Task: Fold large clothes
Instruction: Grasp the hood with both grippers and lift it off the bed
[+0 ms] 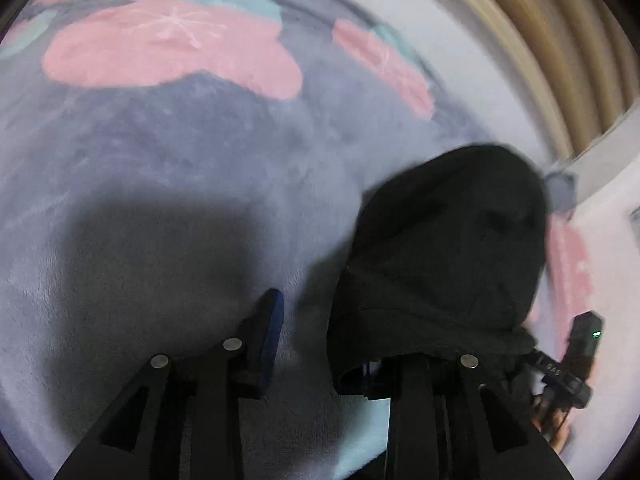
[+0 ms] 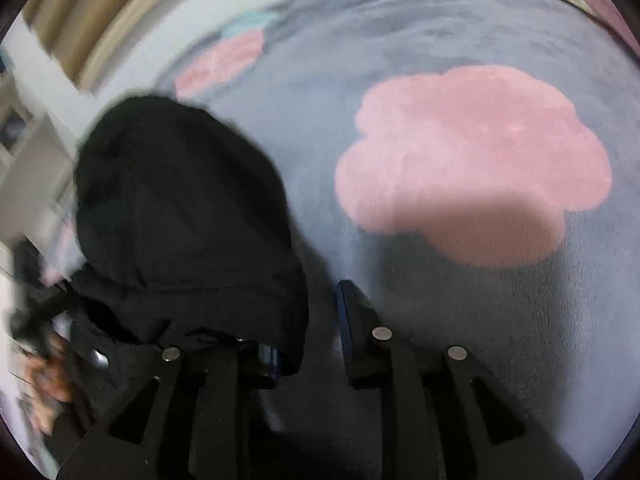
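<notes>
black garment (image 1: 440, 240); grey blanket (image 1: 180, 152), pink, teal patches.

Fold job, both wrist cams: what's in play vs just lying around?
In play: black garment, draped over one finger of each gripper; left gripper; right gripper.
Lying around: grey blanket with pink patches; wooden slats.

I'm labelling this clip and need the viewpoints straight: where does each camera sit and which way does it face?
Left wrist: on the left gripper, angled down at the grey plush blanket with pink clouds; black hooded garment drapes its right finger; the other gripper shows at right.
Right wrist: on the right gripper, facing down; garment on its left finger; a hand at left.
Shared: garment, blanket.
</notes>
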`<state>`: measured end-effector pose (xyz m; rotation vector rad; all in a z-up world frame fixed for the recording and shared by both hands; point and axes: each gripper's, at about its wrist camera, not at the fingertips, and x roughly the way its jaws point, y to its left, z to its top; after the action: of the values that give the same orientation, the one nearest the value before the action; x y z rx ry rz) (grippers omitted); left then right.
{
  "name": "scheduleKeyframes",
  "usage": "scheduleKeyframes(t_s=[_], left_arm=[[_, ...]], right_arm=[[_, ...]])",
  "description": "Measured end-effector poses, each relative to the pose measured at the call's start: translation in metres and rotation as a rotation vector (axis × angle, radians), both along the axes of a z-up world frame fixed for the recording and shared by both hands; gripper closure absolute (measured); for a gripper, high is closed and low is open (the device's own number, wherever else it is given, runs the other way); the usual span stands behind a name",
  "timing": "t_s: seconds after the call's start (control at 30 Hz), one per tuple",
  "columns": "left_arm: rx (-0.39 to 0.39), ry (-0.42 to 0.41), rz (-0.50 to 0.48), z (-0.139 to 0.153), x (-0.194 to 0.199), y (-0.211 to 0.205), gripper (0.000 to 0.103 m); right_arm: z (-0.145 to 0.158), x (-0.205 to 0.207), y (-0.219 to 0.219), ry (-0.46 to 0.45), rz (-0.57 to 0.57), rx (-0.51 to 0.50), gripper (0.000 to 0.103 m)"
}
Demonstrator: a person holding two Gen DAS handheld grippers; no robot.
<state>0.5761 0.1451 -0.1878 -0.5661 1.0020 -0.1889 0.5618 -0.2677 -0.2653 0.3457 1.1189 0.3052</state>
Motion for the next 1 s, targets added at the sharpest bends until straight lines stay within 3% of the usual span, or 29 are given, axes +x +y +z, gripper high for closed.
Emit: scheduleKeyframes(t_s=[0.07,0.13,0.23,0.3,0.37,0.43,0.5,0.57,0.67,0.73,0.8,0.87,1.0], left_arm=[[-0.017,-0.020,-0.013,0.007,-0.004,0.003,0.063],[0.016,-0.008,-0.031,0.013,-0.007,0.000,0.062],[0.153,-0.033,-0.126,0.048,-0.022,-0.008,0.062],[0.222,-0.131,-0.150,0.085,-0.042,-0.008,0.059],[0.214,-0.216,-0.129,0.114,-0.050,-0.007,0.037],[0.155,-0.294,-0.085,0.140,-0.049,-0.008,0.032],[0.132,-0.305,-0.093,0.152,-0.032,-0.025,0.032],[0.189,-0.297,-0.096,0.146,-0.017,-0.042,0.032],[0.168,-0.226,-0.106,0.101,0.005,-0.056,0.032],[0.168,-0.104,-0.114,0.051,0.020,-0.059,0.032],[0.170,-0.002,-0.122,0.013,0.029,-0.058,0.032],[0.157,-0.030,-0.149,0.021,0.027,-0.055,0.032],[0.197,-0.070,-0.163,0.025,0.020,-0.056,0.032]], right_arm=[[0.000,-0.001,-0.002,-0.008,0.004,0.015,0.076],[0.003,-0.002,-0.004,-0.008,-0.001,0.011,0.075],[0.027,-0.012,-0.004,-0.011,0.004,-0.036,0.068],[0.062,-0.029,-0.005,-0.084,0.051,-0.060,0.066],[0.096,-0.043,-0.004,-0.174,0.056,-0.097,0.040],[0.130,-0.051,-0.001,-0.287,0.041,-0.103,0.030],[0.157,-0.048,0.012,-0.366,0.048,-0.110,0.030],[0.166,-0.030,0.039,-0.375,0.083,-0.144,0.030],[0.140,-0.003,0.073,-0.348,0.127,-0.195,0.030],[0.105,0.012,0.082,-0.277,0.164,-0.190,0.031],[0.054,0.024,0.087,-0.166,0.198,-0.212,0.040],[0.015,0.024,0.083,-0.111,0.214,-0.214,0.042],[0.019,0.017,0.076,-0.155,0.182,-0.198,0.043]])
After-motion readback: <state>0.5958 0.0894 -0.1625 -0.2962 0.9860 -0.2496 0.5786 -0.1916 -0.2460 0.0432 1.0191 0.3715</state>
